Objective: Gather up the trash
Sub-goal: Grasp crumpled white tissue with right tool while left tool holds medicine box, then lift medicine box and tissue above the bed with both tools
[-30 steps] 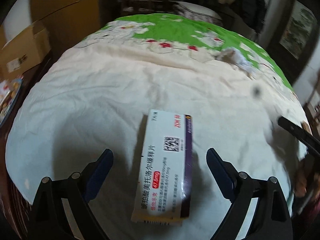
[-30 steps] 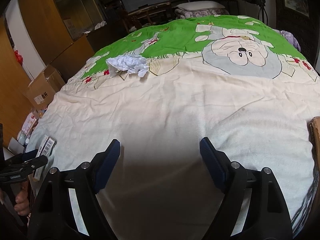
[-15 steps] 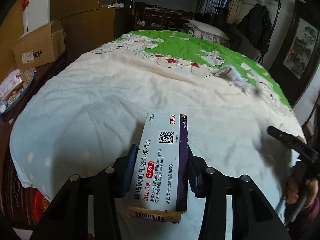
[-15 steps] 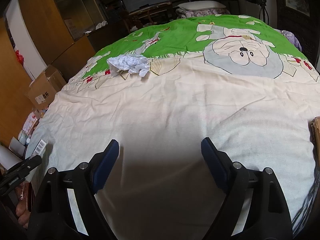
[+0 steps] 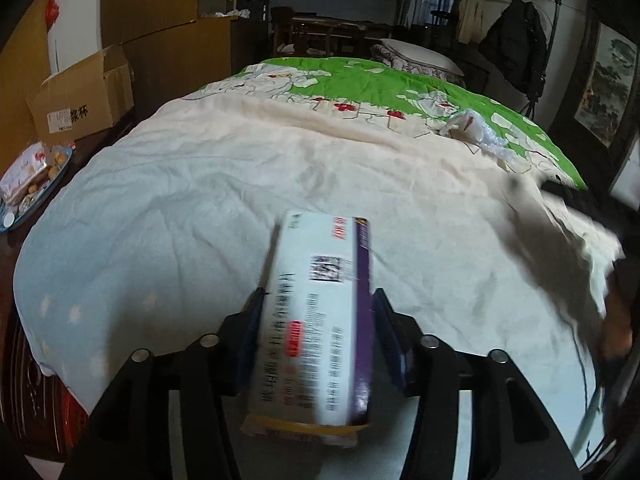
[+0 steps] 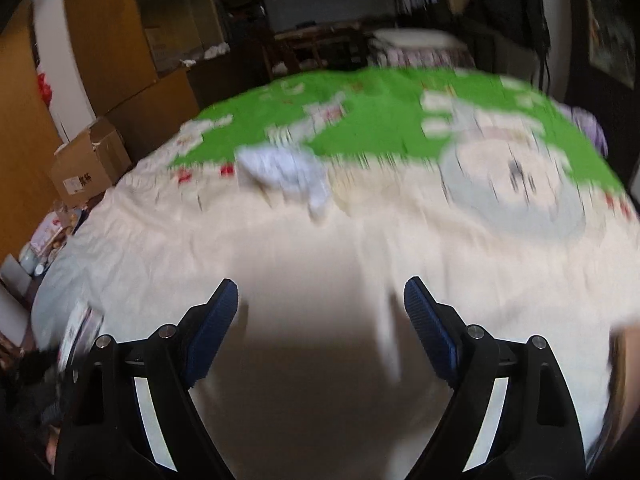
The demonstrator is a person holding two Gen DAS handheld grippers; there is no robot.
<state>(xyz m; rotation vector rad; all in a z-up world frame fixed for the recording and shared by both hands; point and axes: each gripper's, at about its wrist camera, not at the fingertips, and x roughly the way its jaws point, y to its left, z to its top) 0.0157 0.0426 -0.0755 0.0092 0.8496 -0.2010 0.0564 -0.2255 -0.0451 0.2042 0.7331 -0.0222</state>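
Note:
My left gripper (image 5: 316, 304) is shut on a white and purple medicine box (image 5: 320, 316) and holds it lifted above the cream bedspread (image 5: 224, 200). The box also shows blurred at the left edge of the right wrist view (image 6: 80, 326). A crumpled white paper wad (image 6: 288, 172) lies on the bed where the cream part meets the green part; it also shows in the left wrist view (image 5: 474, 130). My right gripper (image 6: 320, 300) is open and empty above the cream bedspread (image 6: 360, 248), well short of the wad.
A cardboard box (image 5: 80, 98) and a plate of snacks (image 5: 28, 180) stand left of the bed. Wooden cabinets (image 6: 120, 40) line the left wall. Dark furniture and hanging coats (image 5: 516, 44) stand beyond the bed's far end.
My left gripper closed on the medicine box and lifted it off the bed. My right gripper stayed open and is now moving, with the view blurred.

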